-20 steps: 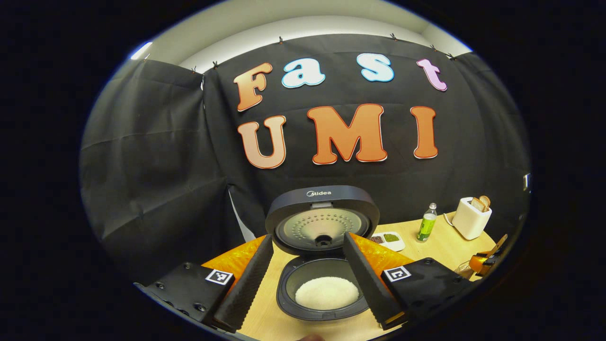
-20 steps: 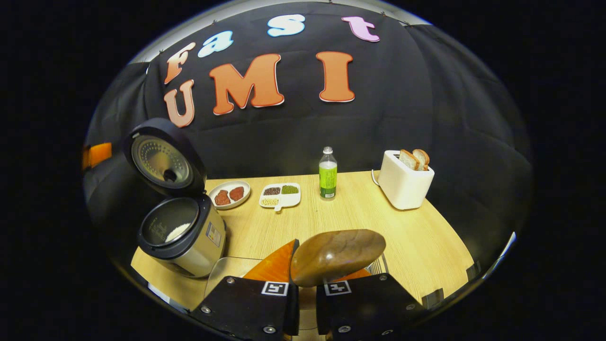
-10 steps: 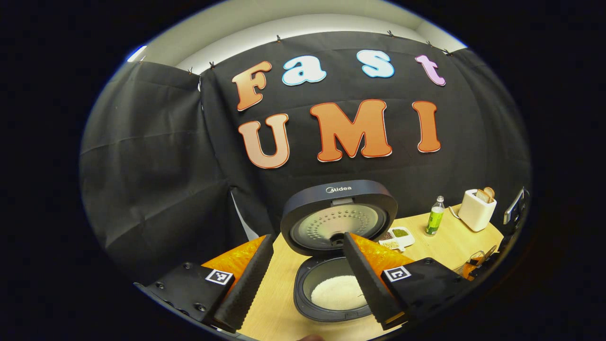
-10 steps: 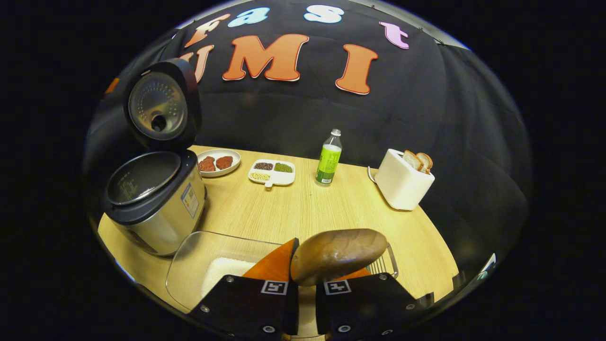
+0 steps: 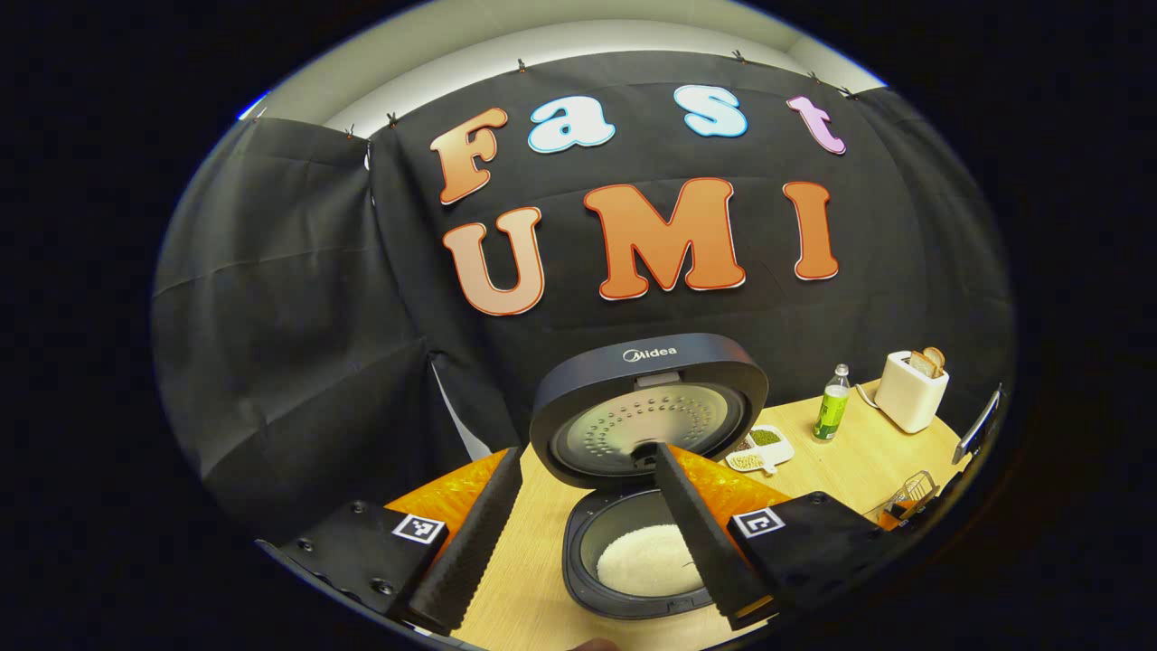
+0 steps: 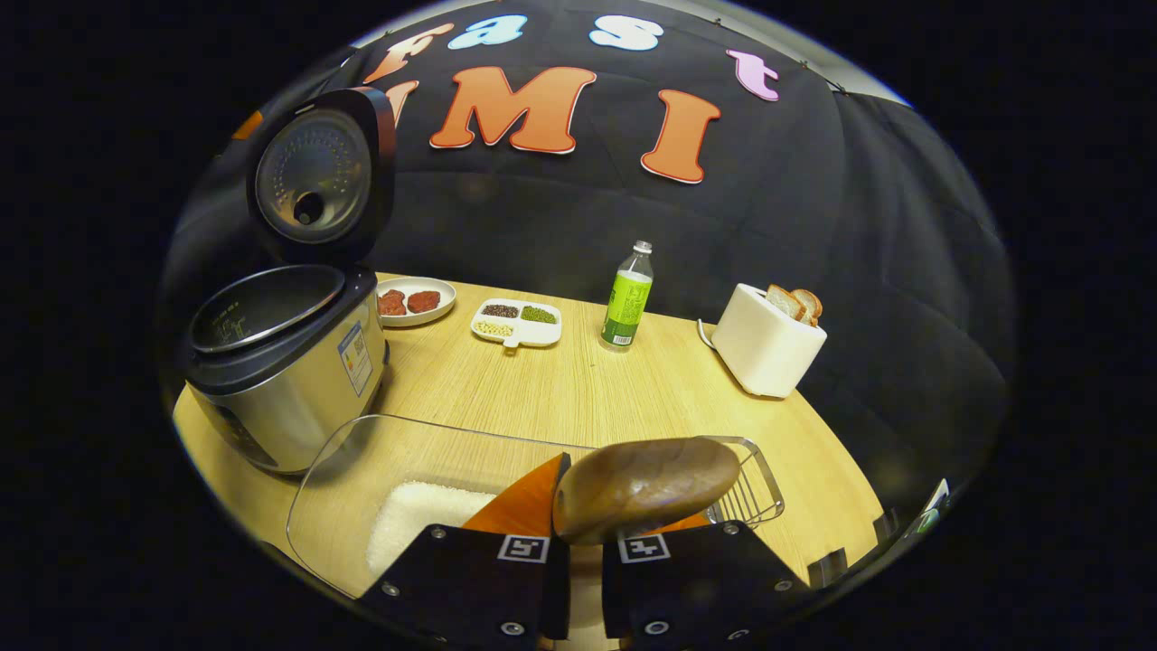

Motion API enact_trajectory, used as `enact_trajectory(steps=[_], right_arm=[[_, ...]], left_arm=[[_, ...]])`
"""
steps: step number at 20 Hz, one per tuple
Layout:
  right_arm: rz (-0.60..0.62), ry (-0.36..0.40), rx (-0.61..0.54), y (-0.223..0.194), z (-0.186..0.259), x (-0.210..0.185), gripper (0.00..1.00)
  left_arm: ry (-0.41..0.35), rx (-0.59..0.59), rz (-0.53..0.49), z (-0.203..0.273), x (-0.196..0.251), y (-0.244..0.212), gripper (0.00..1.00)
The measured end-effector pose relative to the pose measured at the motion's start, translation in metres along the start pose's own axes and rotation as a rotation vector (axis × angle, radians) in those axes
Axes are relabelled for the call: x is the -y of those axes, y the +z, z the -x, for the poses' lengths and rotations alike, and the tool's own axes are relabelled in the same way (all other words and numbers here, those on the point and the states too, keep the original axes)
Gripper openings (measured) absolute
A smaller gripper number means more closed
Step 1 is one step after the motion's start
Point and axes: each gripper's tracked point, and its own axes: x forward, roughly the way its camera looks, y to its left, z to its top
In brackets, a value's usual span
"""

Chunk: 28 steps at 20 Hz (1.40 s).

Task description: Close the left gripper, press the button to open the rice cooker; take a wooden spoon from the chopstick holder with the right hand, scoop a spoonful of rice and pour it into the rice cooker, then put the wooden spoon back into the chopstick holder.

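The rice cooker point(image 5: 646, 407) stands open with its lid upright and white rice in the pot point(image 5: 644, 561). My left gripper point(image 5: 586, 457) hovers open just in front of and above it, with nothing between its fingers. In the right gripper view the cooker point(image 6: 280, 362) is at the left. My right gripper point(image 6: 578, 529) is shut on the wooden spoon point(image 6: 646, 488), whose empty bowl points forward over a glass dish point(image 6: 343, 470) that holds rice point(image 6: 420, 524). The wire chopstick holder point(image 6: 750, 488) sits just right of the spoon bowl.
On the wooden table point(image 6: 587, 398) behind the dish stand a plate of red pieces point(image 6: 414, 301), a divided dish of beans point(image 6: 517, 321), a green bottle point(image 6: 625, 303) and a white toaster with bread point(image 6: 766, 339). The table's edge runs close at right.
My right gripper with the spoon has dropped and drawn back from the cooker, so the glass dish now lies under it. The left gripper view has drifted a little left; its jaws stay open.
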Motion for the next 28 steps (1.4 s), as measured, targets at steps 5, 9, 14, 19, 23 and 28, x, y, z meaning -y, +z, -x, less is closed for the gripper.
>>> enact_trajectory(steps=[5, 9, 14, 19, 23, 28], right_arm=[[0.015, 0.004, 0.008, -0.009, -0.005, -0.004, 0.13], [0.005, 0.007, 0.010, -0.014, -0.004, -0.013, 0.13], [-0.170, 0.052, -0.036, -0.016, 0.003, -0.026, 0.10], [-0.251, 0.117, -0.068, -0.015, 0.004, -0.056, 0.10], [-0.399, 0.219, -0.130, -0.017, 0.008, -0.089, 0.10], [-0.511, 0.275, -0.198, -0.020, 0.007, -0.097, 0.13]], left_arm=[[-0.004, -0.005, -0.001, -0.004, 0.003, 0.000, 1.00], [-0.007, -0.020, 0.010, -0.006, 0.002, -0.006, 1.00], [-0.018, -0.022, -0.003, -0.005, -0.002, -0.011, 1.00], [-0.023, -0.020, -0.006, -0.008, -0.012, -0.013, 1.00], [-0.029, -0.019, 0.000, -0.010, -0.020, -0.016, 1.00], [-0.022, -0.023, 0.007, -0.011, -0.030, -0.020, 1.00]])
